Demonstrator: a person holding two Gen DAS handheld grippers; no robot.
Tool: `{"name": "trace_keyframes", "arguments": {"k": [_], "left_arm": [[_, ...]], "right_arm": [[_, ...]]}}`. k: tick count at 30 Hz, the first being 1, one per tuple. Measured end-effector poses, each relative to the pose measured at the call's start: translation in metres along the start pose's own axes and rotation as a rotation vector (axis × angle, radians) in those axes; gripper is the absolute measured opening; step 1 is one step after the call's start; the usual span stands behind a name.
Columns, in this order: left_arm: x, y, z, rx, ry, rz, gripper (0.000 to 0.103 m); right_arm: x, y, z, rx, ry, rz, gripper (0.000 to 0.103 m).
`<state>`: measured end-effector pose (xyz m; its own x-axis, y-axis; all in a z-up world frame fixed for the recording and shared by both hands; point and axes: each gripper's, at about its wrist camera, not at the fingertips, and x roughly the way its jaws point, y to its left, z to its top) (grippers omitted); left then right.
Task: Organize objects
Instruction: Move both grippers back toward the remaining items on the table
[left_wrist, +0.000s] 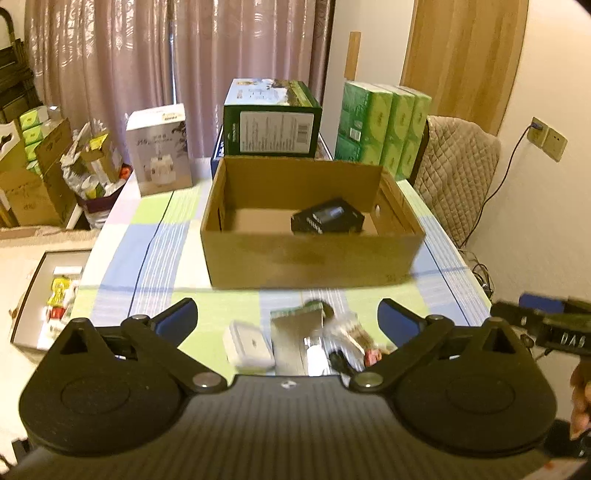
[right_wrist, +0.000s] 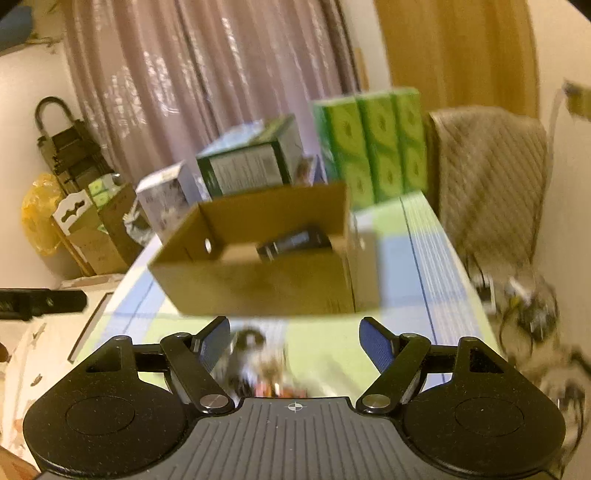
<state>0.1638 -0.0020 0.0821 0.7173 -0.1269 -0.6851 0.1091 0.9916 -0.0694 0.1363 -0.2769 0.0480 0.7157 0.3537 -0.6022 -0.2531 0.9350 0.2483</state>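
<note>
Both grippers, left (left_wrist: 287, 317) and right (right_wrist: 294, 338), hover with fingers wide apart and empty, just in front of the cardboard box (left_wrist: 314, 254) on the table (left_wrist: 147, 236). A black box (left_wrist: 327, 220) sits inside it, while a blurry pile of small items (left_wrist: 295, 343) lies on the near side. Behind the cardboard box stand a green carton (left_wrist: 271, 122) and green tissue packs (left_wrist: 384, 125).

Centre of the left wrist view: a plain brown cardboard box (left_wrist: 314, 254) holding a black carton (left_wrist: 327, 220) with pale lettering, on a tablecloth (left_wrist: 155, 240) checked in lime green, light blue and white with thin dark-blue lines. Behind it, from left to right of the frame: a white box (left_wrist: 159, 149) with a grey printed picture, a dark green box (left_wrist: 272, 118) with a white label panel, and bright green tissue packs (left_wrist: 384, 127) with a paler green motif, all before a dusty-pink curtain (left_wrist: 166, 59). Lower frame: black gripper fingers (left_wrist: 177, 319) with blue pads, and a small white case (left_wrist: 249, 345) on the cloth.
</note>
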Motion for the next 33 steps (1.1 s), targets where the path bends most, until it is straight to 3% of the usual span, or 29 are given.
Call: {"name": "trace_keyframes", "arguments": {"k": [12,22,33], "left_arm": [[-0.023,0.009,-0.072,-0.108,0.053,-0.011,0.102],[-0.009,0.019,-0.101,-0.119,0.12,0.018,0.102],[0.022,0.022,-0.108,-0.123,0.174,0.011,0.102]], "right_arm": [[-0.046,-0.011,-0.083,0.084,0.06,-0.047,0.074],[-0.034,0.002,-0.103,0.061,0.108,-0.04,0.074],[-0.003,0.002,-0.111,0.058,0.153,-0.045,0.074]]}}
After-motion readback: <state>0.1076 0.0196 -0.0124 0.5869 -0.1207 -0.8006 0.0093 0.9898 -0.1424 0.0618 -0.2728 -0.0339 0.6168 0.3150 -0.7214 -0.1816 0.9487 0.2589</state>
